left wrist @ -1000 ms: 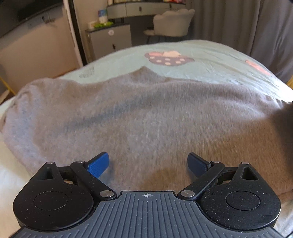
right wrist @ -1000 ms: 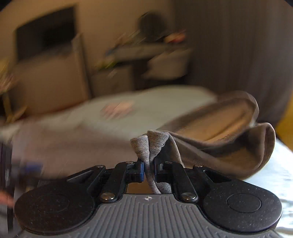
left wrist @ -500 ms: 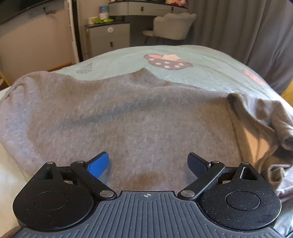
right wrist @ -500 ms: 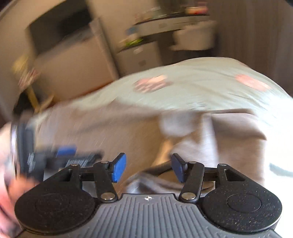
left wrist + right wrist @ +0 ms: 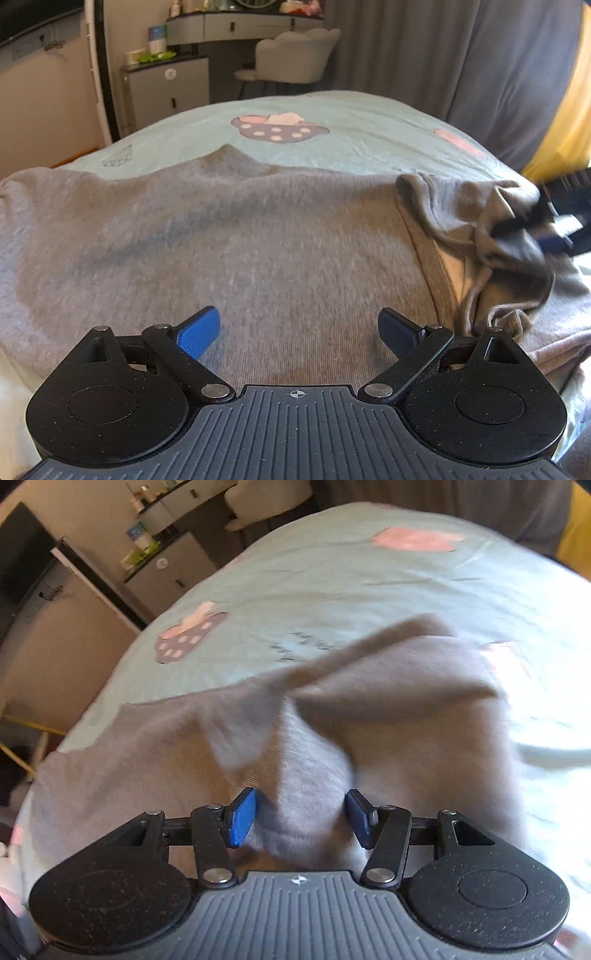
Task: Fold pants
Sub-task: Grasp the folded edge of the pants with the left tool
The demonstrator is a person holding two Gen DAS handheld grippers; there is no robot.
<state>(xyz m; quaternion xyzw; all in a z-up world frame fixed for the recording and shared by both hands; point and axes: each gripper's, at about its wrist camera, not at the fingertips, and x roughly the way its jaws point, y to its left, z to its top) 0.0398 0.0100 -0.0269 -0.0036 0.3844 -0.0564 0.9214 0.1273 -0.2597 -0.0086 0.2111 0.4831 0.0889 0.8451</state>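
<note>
**Right claw over rumpled end, jaws part open**

The right claw (image 5: pixel 301 818) is seen part open, grey cloth bulging between its pads but not pinched. The left claw (image 5: pixel 299 330) is held wide, empty, over the flat middle of the pants (image 5: pixel 229 243). The pants lie long axis left–right on the bed (image 5: pixel 351 144). The bunched end (image 5: pixel 491 240) lies at the right, nearer the right claw; a regrasp there is judged next.

Both wrist cams sit low, close over the pants (image 5: pixel 229 236), facing the vanity end; both share the bedsheet (image 5: pixel 332 576).
</note>
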